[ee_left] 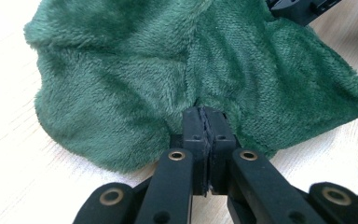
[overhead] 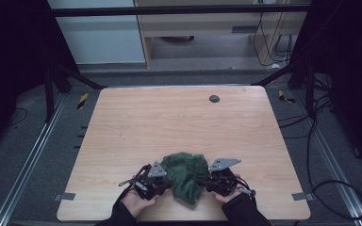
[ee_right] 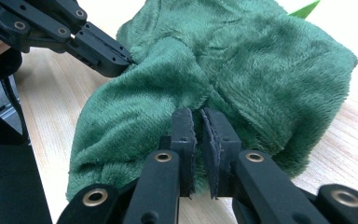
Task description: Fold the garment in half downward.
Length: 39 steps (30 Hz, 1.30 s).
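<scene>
Your left gripper (ee_left: 205,122) and right gripper (ee_right: 199,122) each clamp a fold of the crumpled dark green plush cloth (overhead: 185,173) lying near the light wooden table's (overhead: 179,117) front edge. Such shallow pinches may slip if you pull apart quickly.

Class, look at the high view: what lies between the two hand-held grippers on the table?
A crumpled green cloth lies between the left hand-held gripper and right hand-held gripper.

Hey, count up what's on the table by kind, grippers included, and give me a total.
Green fleece cloth: 1
Black grippers: 2, the left gripper and the right gripper, each pinching the cloth
Dark round disc near the table's far edge: 1
Total: 4
</scene>
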{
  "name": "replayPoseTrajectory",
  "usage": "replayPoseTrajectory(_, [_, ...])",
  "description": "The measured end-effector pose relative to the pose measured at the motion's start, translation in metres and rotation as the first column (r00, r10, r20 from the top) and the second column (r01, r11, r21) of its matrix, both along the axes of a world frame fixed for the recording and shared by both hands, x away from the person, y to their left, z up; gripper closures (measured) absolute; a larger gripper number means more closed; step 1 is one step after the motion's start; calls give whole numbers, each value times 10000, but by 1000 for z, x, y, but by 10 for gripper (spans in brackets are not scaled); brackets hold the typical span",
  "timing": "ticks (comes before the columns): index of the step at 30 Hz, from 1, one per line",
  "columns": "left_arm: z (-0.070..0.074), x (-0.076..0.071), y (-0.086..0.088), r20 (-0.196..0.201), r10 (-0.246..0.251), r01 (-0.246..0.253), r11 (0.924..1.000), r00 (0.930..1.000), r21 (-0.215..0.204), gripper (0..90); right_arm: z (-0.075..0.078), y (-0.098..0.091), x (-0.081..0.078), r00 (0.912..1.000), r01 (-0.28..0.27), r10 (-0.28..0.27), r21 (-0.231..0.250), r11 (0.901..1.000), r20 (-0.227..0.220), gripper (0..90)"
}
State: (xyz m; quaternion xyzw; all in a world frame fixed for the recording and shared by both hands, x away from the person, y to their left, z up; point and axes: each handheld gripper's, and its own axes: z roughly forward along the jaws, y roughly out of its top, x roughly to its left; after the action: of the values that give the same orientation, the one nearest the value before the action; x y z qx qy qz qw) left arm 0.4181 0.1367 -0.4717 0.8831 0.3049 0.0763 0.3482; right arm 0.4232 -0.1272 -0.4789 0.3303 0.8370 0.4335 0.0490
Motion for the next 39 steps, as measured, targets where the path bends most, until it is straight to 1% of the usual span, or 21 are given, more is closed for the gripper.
replayPoseTrajectory(3, [5, 0, 4, 140, 127, -125, 9998, 9998, -174, 858, 3, -1, -1, 9999, 35, -36, 72, 10000, 102, 804])
replayPoseTrajectory(5, [10, 0, 10, 416, 329, -318, 9991, 9986, -281, 821, 5, -3, -1, 9998, 79, -83, 202, 9998, 198, 795])
replayPoseTrajectory(9, [17, 3, 27, 833, 842, -809, 9959, 9930, -414, 727, 11, -9, 0, 9989, 287, -305, 485, 9984, 366, 764])
replayPoseTrajectory(11, [19, 6, 35, 973, 1205, -1158, 9919, 9879, -523, 679, 14, -13, 1, 9975, 451, -485, 651, 9969, 509, 744])
replayPoseTrajectory(13, [21, 11, 46, 1098, 1602, -1541, 9861, 9810, -620, 584, 18, -20, 4, 9939, 781, -843, 859, 9932, 718, 703])
replayPoseTrajectory(14, [21, 11, 46, 1098, 1602, -1541, 9861, 9810, -620, 564, 18, -20, 4, 9939, 781, -843, 859, 9932, 718, 703])
replayPoseTrajectory(15, [21, 13, 51, 1145, 1756, -1694, 9836, 9778, -614, 543, 20, -25, 5, 9901, 1030, -1107, 894, 9907, 865, 673])
replayPoseTrajectory(16, [21, 14, 53, 1152, 1834, -1773, 9822, 9763, -615, 543, 20, -25, 5, 9901, 1030, -1107, 894, 9907, 865, 673])
replayPoseTrajectory(17, [22, 15, 57, 1194, 1973, -1912, 9797, 9730, -607, 526, 21, -27, 6, 9883, 1134, -1216, 899, 9895, 917, 659])
replayPoseTrajectory(18, [21, 16, 61, 1274, 2179, -2115, 9754, 9676, -616, 504, 21, -30, 6, 9864, 1271, -1358, 940, 9874, 927, 647])
replayPoseTrajectory(20, [21, 19, 67, 1310, 2365, -2307, 9713, 9628, -582, 467, 22, -35, 8, 9824, 1498, -1589, 941, 9842, 983, 620])
replayPoseTrajectory(22, [20, 21, 74, 1355, 2479, -2427, 9686, 9593, -537, 422, 21, -41, 10, 9765, 1774, -1868, 907, 9799, 1076, 593])
replayPoseTrajectory(23, [20, 22, 77, 1365, 2576, -2521, 9660, 9566, -566, 388, 20, -47, 12, 9702, 2038, -2133, 885, 9750, 1150, 557])
replayPoseTrajectory(25, [18, 24, 84, 1330, 2730, -2681, 9619, 9528, -539, 378, 20, -50, 13, 9682, 2130, -2222, 868, 9732, 1150, 547])
replayPoseTrajectory(28, [15, 27, 92, 1242, 2927, -2886, 9561, 9481, -504, 349, 20, -59, 15, 9580, 2530, -2617, 840, 9638, 1171, 485])
replayPoseTrajectory(29, [13, 28, 95, 1256, 3015, -2977, 9534, 9452, -486, 335, 19, -65, 17, 9519, 2757, -2835, 792, 9580, 1158, 451])
replayPoseTrajectory(31, [11, 30, 101, 1227, 3120, -3079, 9500, 9421, -514, 329, 19, -67, 17, 9493, 2868, -2938, 748, 9551, 1119, 441])
replayPoseTrajectory(33, [10, 31, 107, 1245, 3170, -3133, 9484, 9402, -488, 306, 17, -73, 18, 9412, 3100, -3157, 645, 9486, 1203, 401])
replayPoseTrajectory(34, [9, 31, 109, 1266, 3231, -3197, 9464, 9379, -464, 293, 15, -79, 20, 9351, 3303, -3350, 586, 9421, 1158, 361])
replayPoseTrajectory(35, [9, 32, 112, 1269, 3240, -3208, 9461, 9375, -455, 293, 15, -79, 20, 9351, 3303, -3350, 586, 9421, 1158, 361])
replayPoseTrajectory(39, [7, 33, 125, 1267, 3475, -3443, 9377, 9291, -467, 269, 11, -90, 23, 9200, 3750, -3775, 440, 9260, 1051, 306])
